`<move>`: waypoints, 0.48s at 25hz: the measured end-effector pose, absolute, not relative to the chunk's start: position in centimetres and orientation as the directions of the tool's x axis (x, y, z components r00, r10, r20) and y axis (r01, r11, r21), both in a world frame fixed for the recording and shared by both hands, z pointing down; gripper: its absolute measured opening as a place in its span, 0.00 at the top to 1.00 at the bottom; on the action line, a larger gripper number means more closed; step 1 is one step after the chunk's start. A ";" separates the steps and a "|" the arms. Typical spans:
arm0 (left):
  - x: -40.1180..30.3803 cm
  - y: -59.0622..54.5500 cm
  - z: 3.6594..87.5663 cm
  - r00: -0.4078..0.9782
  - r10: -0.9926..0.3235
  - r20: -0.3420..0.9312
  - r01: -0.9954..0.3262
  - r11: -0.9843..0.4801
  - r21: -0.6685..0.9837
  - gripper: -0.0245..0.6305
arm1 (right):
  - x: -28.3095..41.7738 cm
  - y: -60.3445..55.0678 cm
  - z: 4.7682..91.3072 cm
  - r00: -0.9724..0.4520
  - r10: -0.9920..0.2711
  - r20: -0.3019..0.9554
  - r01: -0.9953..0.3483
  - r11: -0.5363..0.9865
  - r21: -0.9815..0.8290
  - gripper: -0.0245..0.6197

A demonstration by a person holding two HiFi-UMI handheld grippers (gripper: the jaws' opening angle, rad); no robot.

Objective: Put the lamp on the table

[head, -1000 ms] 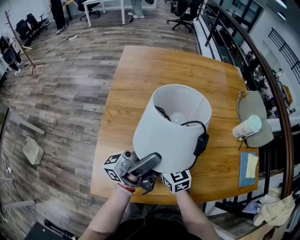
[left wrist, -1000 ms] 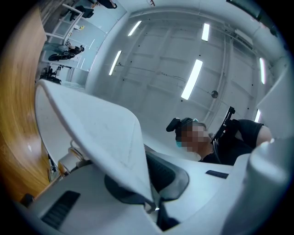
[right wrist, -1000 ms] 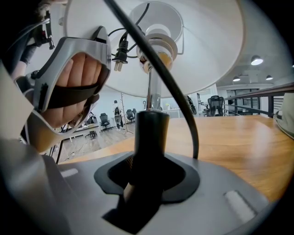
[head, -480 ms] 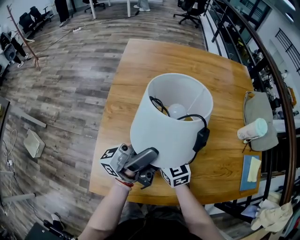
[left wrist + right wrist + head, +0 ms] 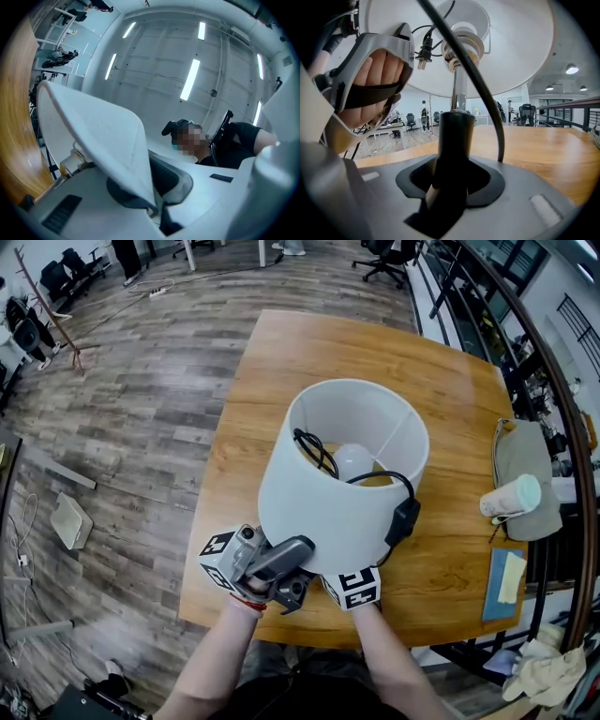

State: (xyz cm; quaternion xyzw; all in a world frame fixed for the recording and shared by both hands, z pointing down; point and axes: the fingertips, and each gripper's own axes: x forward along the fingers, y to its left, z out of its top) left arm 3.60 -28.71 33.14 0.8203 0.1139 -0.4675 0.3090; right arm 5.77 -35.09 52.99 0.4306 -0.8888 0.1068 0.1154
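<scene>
The lamp (image 5: 337, 484) was held tilted above the counter (image 5: 309, 352). The left claw (image 5: 154, 206) pinched the shade (image 5: 103, 136) at its rim, and the right claw (image 5: 450, 187) gripped the stem (image 5: 459, 93). The step in hand appeared to be placement. The next move likely called for righting the lamp, lowering it and releasing it.

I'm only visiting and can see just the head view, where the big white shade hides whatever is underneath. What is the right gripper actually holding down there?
Observer: The right gripper is shut on the lamp stem, under the shade.
Visitor: And the left one?
Observer: The left gripper pinches the shade's lower rim.
Visitor: Is it plugged in?
Observer: No; its plug hangs loose inside the shade.
</scene>
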 end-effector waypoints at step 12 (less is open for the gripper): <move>3.6 -28.1 33.5 0.539 -0.106 -0.836 0.479 -0.778 0.407 0.96 | 7.6 -32.6 54.8 -0.567 -0.752 0.336 -0.817 0.567 -0.108 0.67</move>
